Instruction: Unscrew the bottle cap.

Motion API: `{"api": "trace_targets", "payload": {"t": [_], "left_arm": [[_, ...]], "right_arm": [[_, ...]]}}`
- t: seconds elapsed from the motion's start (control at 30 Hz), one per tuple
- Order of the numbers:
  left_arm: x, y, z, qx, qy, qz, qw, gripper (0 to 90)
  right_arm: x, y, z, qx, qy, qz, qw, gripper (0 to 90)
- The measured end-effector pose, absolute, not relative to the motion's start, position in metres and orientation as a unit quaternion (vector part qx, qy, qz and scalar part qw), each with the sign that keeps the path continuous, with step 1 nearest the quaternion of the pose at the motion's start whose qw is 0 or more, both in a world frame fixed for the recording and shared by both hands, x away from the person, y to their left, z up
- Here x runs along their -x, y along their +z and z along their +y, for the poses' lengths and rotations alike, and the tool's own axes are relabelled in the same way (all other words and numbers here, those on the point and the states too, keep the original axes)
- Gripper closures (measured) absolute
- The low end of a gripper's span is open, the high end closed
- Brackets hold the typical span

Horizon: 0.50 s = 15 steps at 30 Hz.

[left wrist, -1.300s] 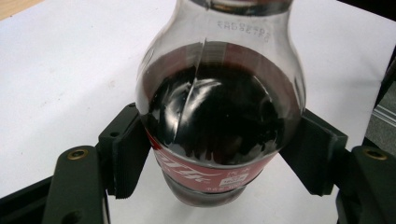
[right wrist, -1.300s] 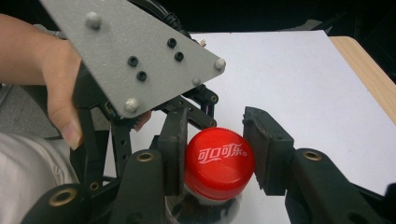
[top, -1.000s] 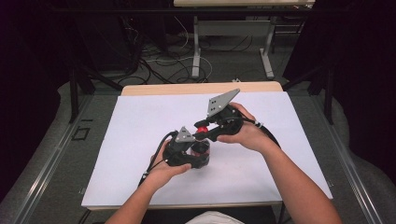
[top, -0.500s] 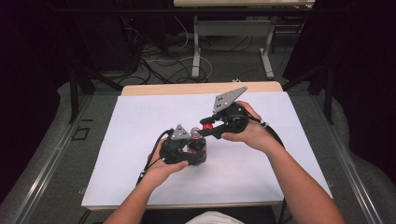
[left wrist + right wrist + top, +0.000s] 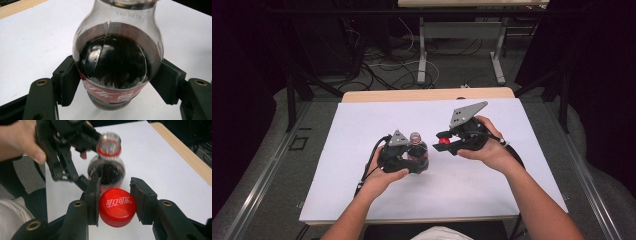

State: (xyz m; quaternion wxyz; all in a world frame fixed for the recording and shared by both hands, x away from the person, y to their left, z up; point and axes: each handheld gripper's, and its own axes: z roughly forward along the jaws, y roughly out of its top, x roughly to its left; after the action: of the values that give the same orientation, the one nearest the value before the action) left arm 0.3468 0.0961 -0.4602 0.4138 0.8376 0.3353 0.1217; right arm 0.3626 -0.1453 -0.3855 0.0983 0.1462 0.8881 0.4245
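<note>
High view: your left claw (image 5: 417, 162) grips the cola bottle (image 5: 416, 150) mid-surface (image 5: 342, 150), and your right claw (image 5: 443, 141) has the red cap (image 5: 444, 141) off at its 3 o'clock.

Left gripper view: jaws clamp the bottle's label band.

Right gripper view: cap pinched, so uncapping looks done. Next you'd park it somewhere clear.

Lab, floor cables (image 5: 377, 62) (tangled), dark curtains (image 5: 592, 60)

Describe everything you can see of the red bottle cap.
The red cap is round, looks like plastic, and bears white lettering on its top. It is off the bottle, whose mouth stands open with a red ring left around the neck. The right tool clamps it between its two black jaws, held above the white table, beside the bottle.
</note>
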Motion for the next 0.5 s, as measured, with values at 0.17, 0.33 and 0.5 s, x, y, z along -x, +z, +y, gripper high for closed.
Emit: {"api": "trace_targets", "payload": {"t": [0.17,0.33,0.5], "left_arm": [[-0.348,-0.458,0.099,-0.833,0.125,0.341,0.417,30.0],[-0.351,-0.457,0.103,-0.832,0.132,0.345,0.414,30.0],[-0.353,-0.455,0.105,-0.828,0.139,0.352,0.414,29.9]], "right_arm": [[-0.357,-0.397,-0.152,-0.17,0.421,0.885,0.1,61.3],[-0.353,-0.414,-0.159,-0.192,0.411,0.886,0.095,61.3],[-0.351,-0.434,-0.166,-0.218,0.408,0.883,0.084,61.3]]}}
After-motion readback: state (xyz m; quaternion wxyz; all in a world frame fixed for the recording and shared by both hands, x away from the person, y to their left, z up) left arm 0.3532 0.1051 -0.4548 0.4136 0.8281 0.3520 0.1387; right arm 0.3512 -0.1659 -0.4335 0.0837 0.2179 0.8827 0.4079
